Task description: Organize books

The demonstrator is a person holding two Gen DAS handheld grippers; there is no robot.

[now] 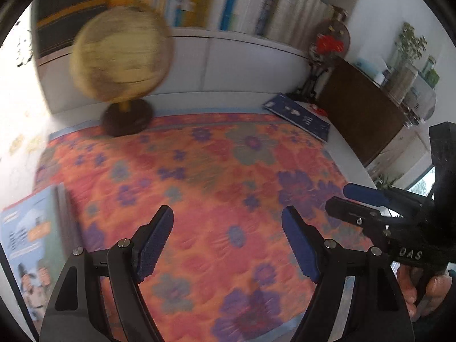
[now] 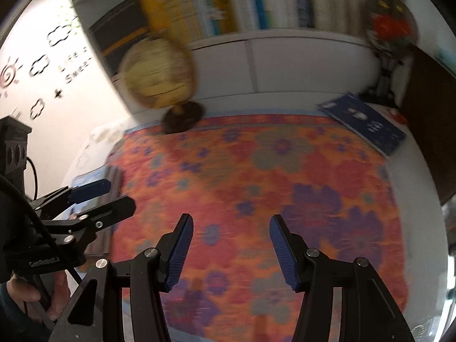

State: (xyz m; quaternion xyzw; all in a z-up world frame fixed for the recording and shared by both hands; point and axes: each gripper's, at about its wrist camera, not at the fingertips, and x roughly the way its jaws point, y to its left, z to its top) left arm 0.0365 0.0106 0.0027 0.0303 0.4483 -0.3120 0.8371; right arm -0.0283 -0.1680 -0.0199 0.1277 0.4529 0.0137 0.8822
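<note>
My left gripper (image 1: 228, 242) hangs open over the floral cloth (image 1: 199, 171) with nothing between its blue pads. My right gripper (image 2: 230, 250) is also open and empty above the same cloth (image 2: 256, 171). Each shows in the other's view: the right gripper (image 1: 339, 196) at the right edge, the left gripper (image 2: 119, 193) at the left edge. A light-blue picture book (image 1: 31, 250) lies at the cloth's near left; in the right wrist view this book (image 2: 88, 175) is partly hidden behind the left gripper. A dark-blue book (image 1: 297, 116) (image 2: 364, 122) lies flat at the far right corner.
A yellow globe (image 1: 122, 54) (image 2: 158, 74) on a dark base stands at the back left. Behind it a white shelf (image 1: 242, 37) holds a row of upright books (image 1: 256, 5). A round ornament on a stand (image 1: 330, 40) and a dark wooden cabinet (image 1: 359, 108) are at the far right.
</note>
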